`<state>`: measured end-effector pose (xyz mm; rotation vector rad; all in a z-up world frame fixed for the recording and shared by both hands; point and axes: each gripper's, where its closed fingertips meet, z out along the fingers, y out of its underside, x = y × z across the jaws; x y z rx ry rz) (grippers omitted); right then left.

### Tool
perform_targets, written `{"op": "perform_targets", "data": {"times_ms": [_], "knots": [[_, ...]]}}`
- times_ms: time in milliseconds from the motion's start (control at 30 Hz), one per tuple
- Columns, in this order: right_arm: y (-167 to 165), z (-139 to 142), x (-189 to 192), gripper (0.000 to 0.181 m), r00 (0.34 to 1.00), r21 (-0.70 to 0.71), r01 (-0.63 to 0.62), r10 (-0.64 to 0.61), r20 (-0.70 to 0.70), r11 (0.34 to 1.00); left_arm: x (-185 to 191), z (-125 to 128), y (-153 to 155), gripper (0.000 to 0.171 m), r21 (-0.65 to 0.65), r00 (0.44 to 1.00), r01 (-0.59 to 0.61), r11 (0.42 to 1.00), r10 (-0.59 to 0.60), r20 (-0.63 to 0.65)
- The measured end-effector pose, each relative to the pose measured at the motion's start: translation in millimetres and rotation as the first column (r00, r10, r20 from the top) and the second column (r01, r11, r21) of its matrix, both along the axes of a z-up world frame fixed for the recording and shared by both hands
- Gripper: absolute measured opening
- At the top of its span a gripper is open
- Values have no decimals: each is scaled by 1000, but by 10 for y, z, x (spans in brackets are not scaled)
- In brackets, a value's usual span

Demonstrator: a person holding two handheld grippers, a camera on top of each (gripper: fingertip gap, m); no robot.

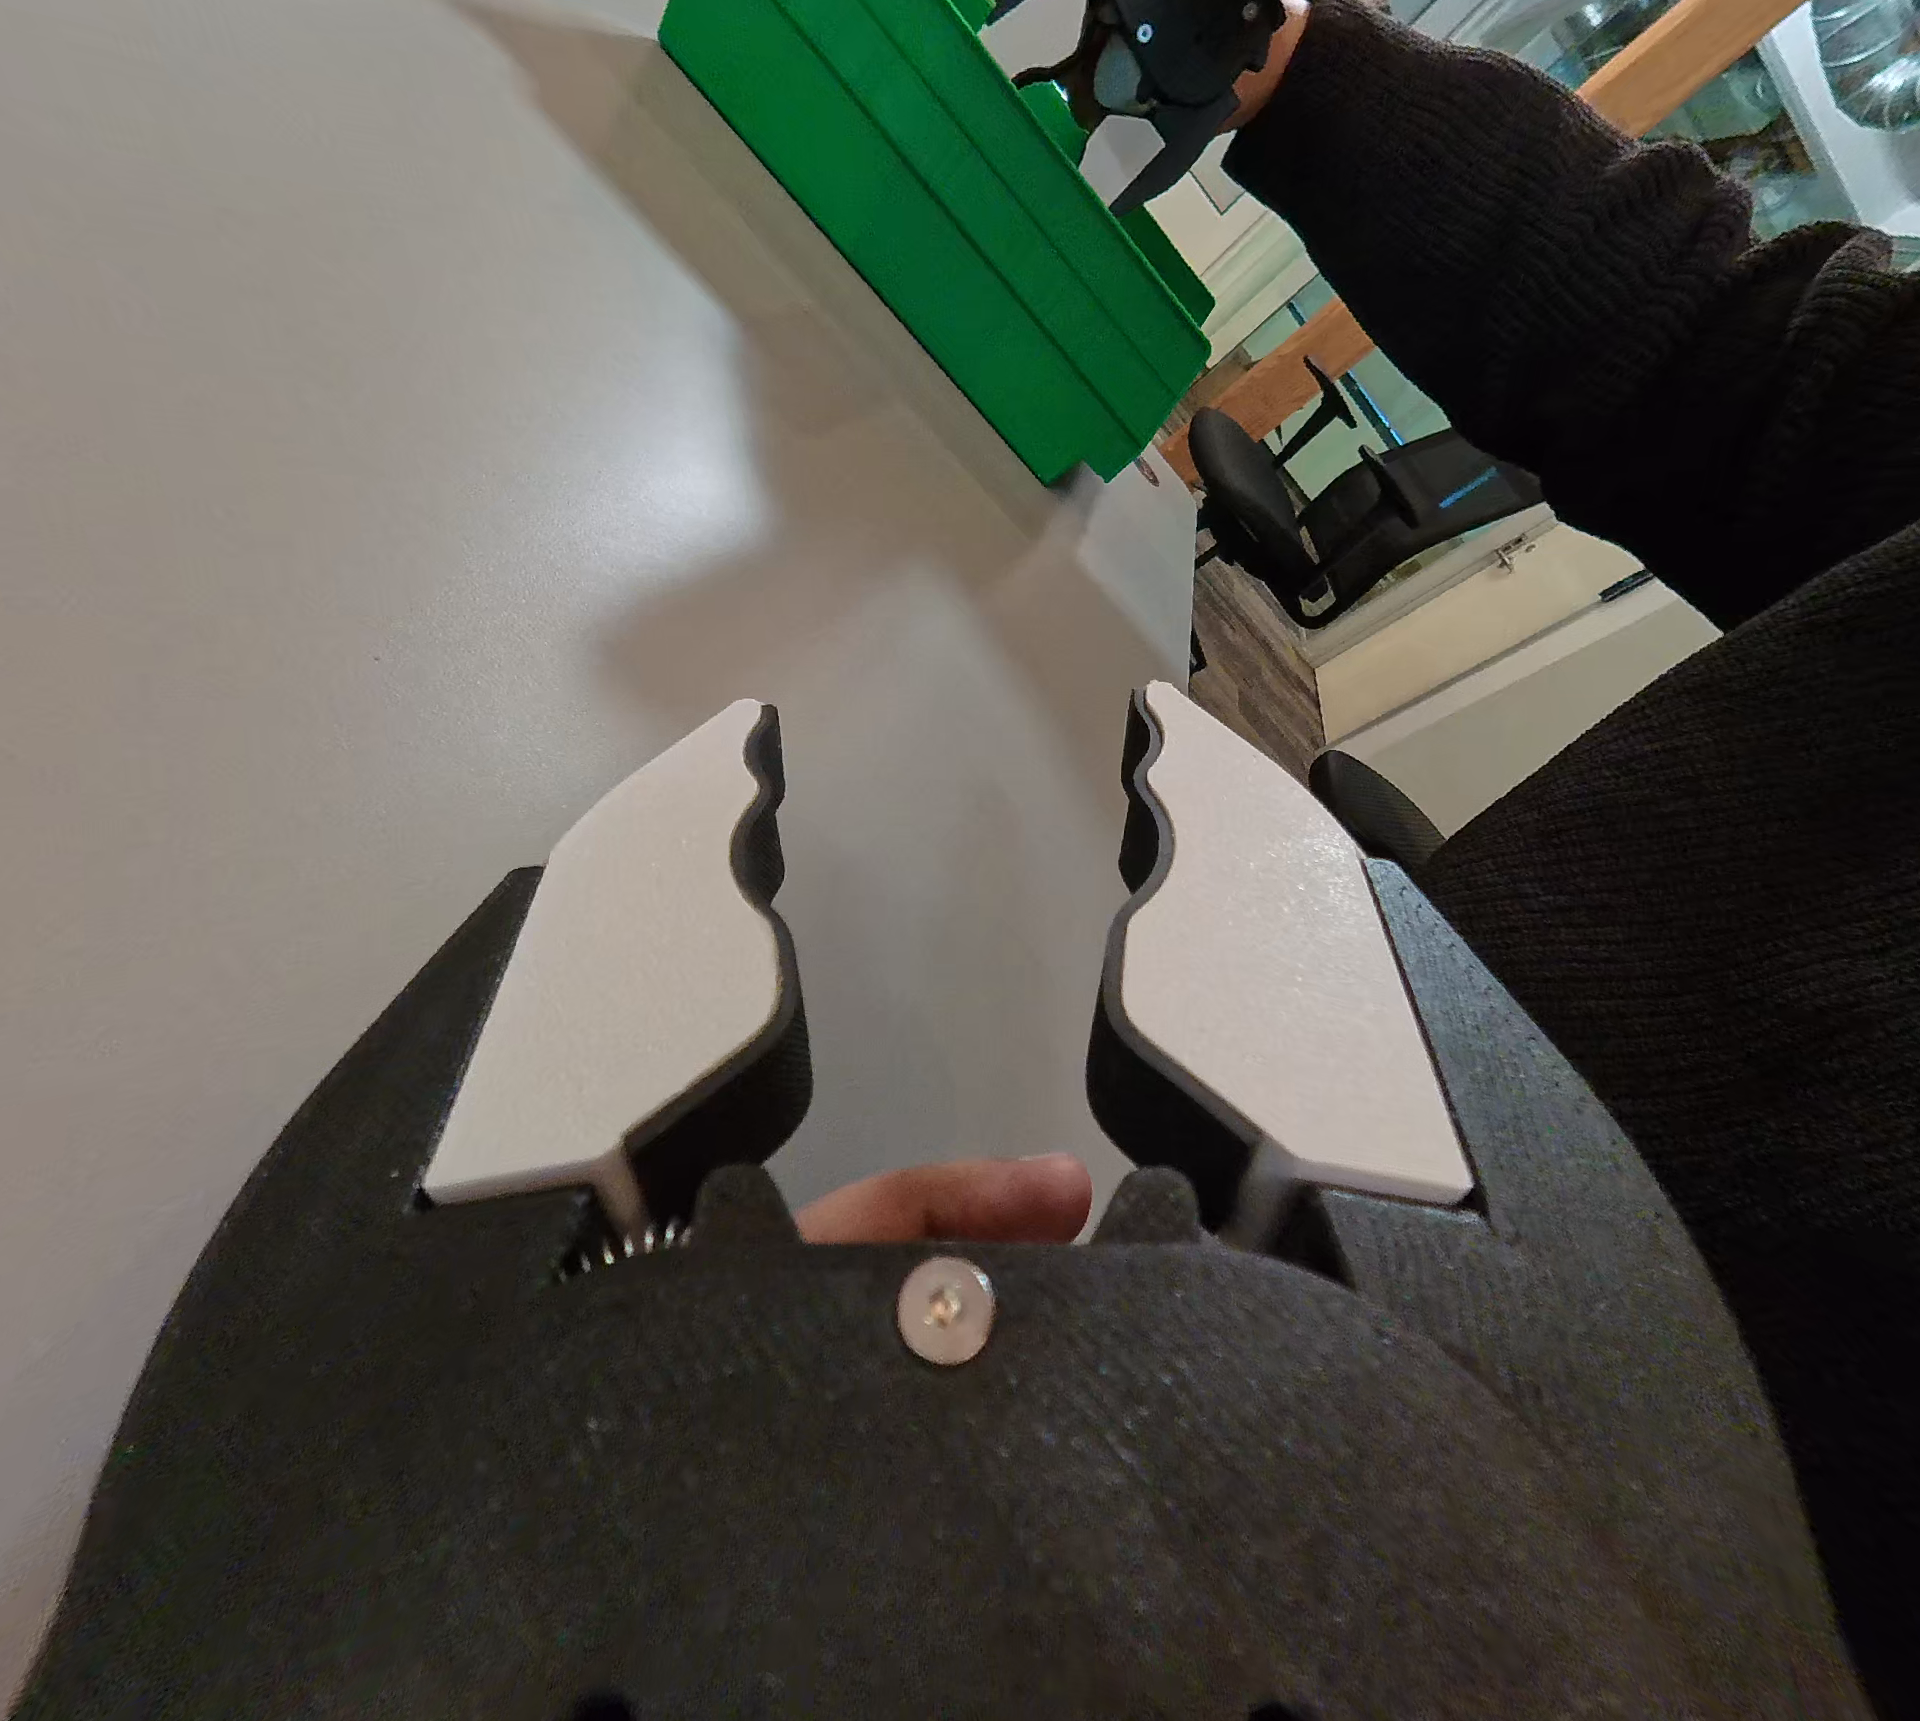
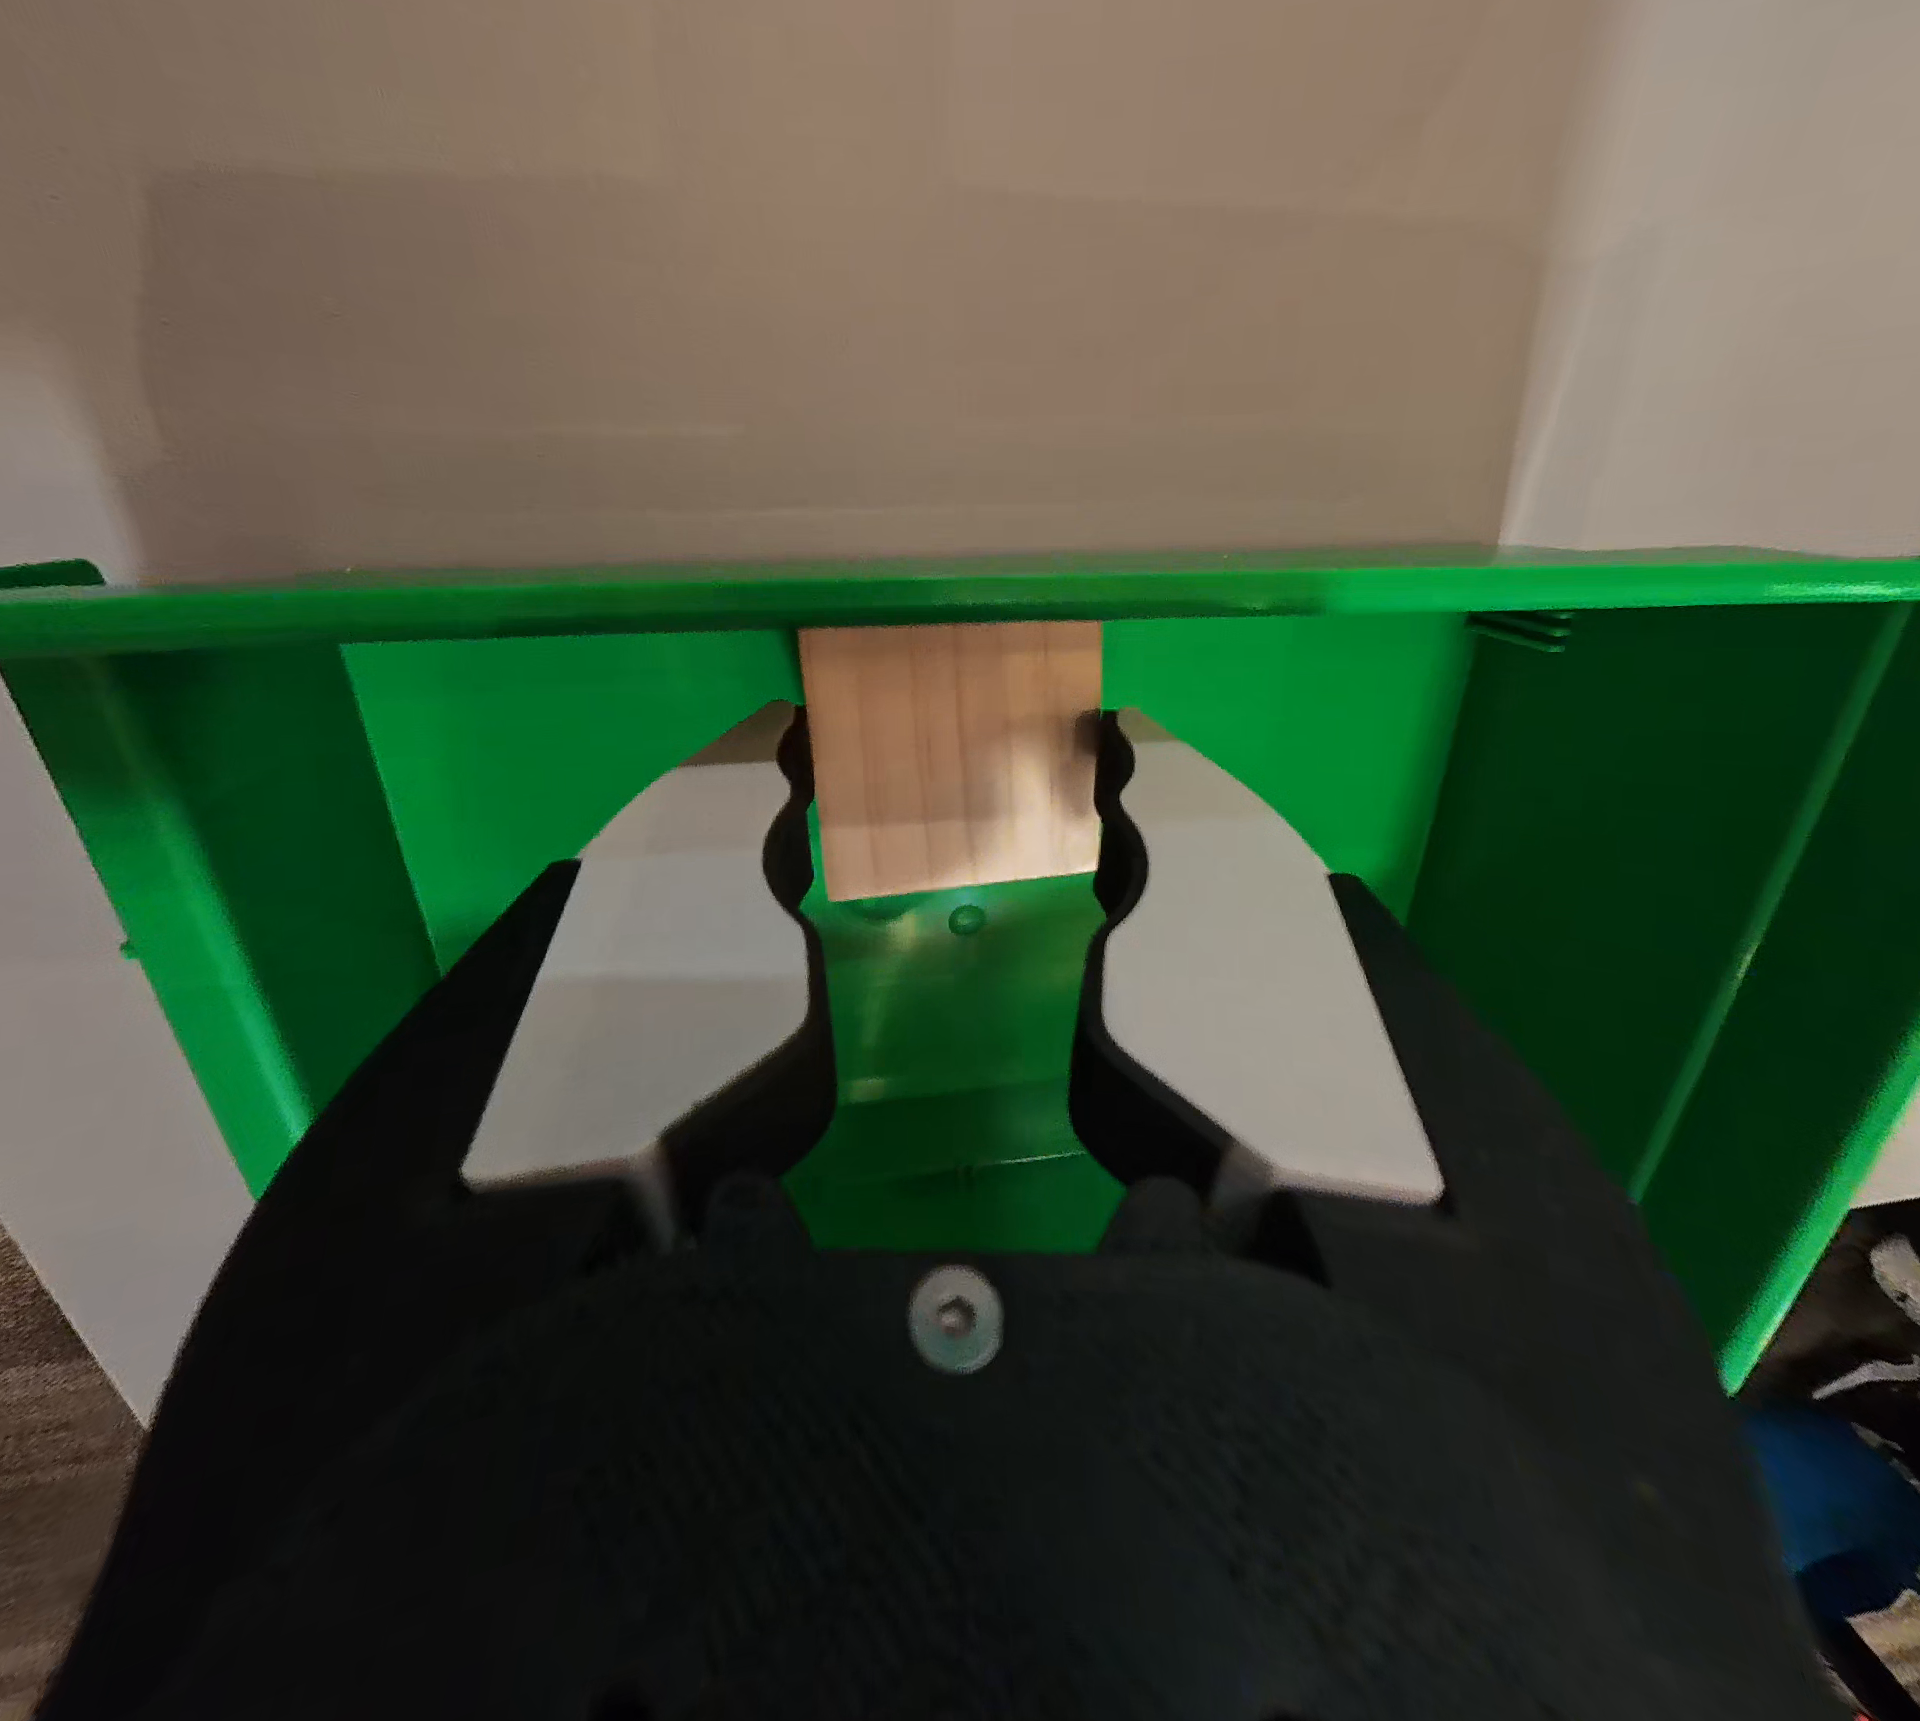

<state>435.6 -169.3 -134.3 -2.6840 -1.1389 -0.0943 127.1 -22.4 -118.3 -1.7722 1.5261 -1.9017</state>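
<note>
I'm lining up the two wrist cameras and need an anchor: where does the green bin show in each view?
Left wrist view: green bin at upper centre, seen from outside on the white table, the right gripper hanging over it.
Right wrist view: green bin fills the middle, seen from inside, a wooden block between the fingertips.
Shared landmark: the white table.
</note>
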Motion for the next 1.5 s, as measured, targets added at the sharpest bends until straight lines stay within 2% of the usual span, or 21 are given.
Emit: {"op": "perform_targets", "data": {"times_ms": [500, 800, 1067, 1200, 1333, 1400, 1500], "knots": [[-33, -14, 25, 54, 1000, -3, 22, -22, 7, 1000, 6, -11, 11, 63, -9, 1000, -5, 1000, 5, -10], [-213, 68, 67, 59, 993, -63, 110, -112, -27, 992, -1, -24, 3, 63, -29, 1000, 6, 1000, -7, -23], [-283, 145, 107, 60, 991, -5, 133, -133, 0, 991, -9, -30, -19, 62, -16, 1000, 12, 1000, -12, -25], [-295, 347, 126, 61, 984, 66, 179, -178, -25, 982, -8, -29, -18, 62, -11, 1000, 10, 1000, -10, -25], [-285, 694, 161, 58, 967, 195, 256, -248, -62, 947, -11, -15, -22, 62, -10, 1000, 10, 1000, -10, -19], [-223, 949, 109, 56, 954, 299, 299, -276, -120, 906, -15, -1, -33, 62, -15, 1000, 13, 1000, -13, -15], [-55, 1429, -157, 60, 918, 462, 385, -278, -284, 799, -23, 32, -62, 62, -31, 1000, 18, 999, -18, -8]]}}
